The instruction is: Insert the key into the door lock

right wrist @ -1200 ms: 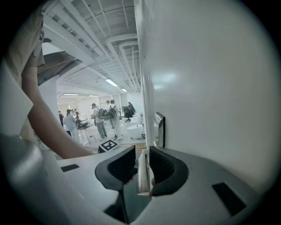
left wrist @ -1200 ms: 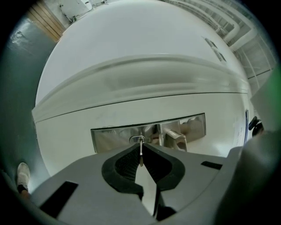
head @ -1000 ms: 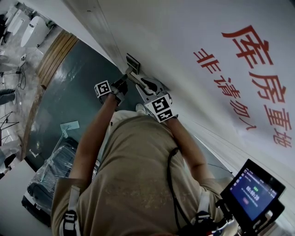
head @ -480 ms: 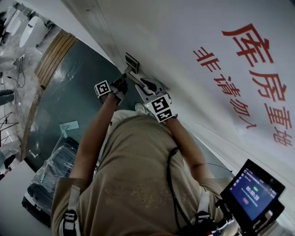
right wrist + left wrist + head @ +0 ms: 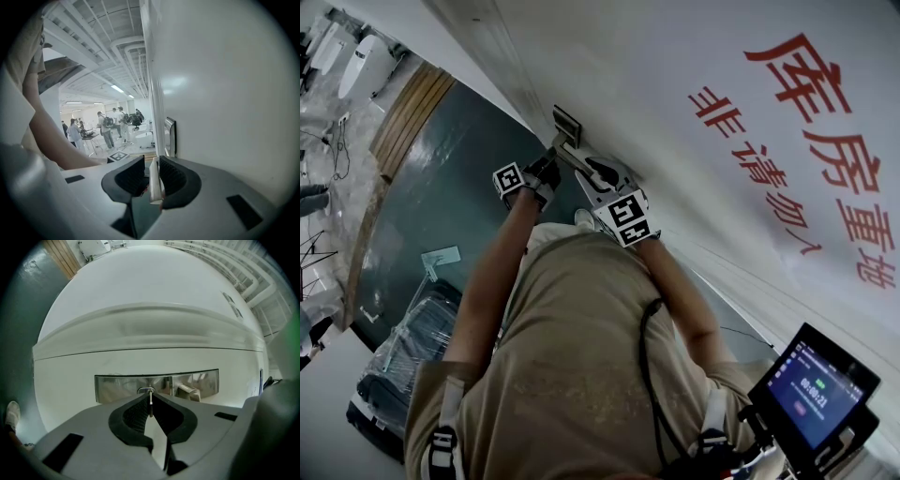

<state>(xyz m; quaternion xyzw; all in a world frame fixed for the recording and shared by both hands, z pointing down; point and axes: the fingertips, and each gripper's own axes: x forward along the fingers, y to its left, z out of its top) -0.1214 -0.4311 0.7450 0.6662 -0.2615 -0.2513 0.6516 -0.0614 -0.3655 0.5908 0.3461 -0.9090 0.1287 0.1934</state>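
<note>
Half done, we judge: our left gripper [image 5: 149,398], clamped on the key [image 5: 150,407], holds its tip at the keyhole [image 5: 146,390], not pushed home; our right gripper [image 5: 152,162] pinches a pale strip [image 5: 153,185].

Polished, mirror-bright metal lock plate [image 5: 157,386] on a smooth, matt white door [image 5: 140,301]; the left gripper [image 5: 150,402] is matt grey plastic with ribbed black pads [image 5: 133,416].

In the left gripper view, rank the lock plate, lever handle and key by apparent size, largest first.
1. lock plate, widest by far.
2. lever handle, foreshortened toward the camera.
3. key, a thin edge-on sliver between the jaws, though nearest the camera.
</note>
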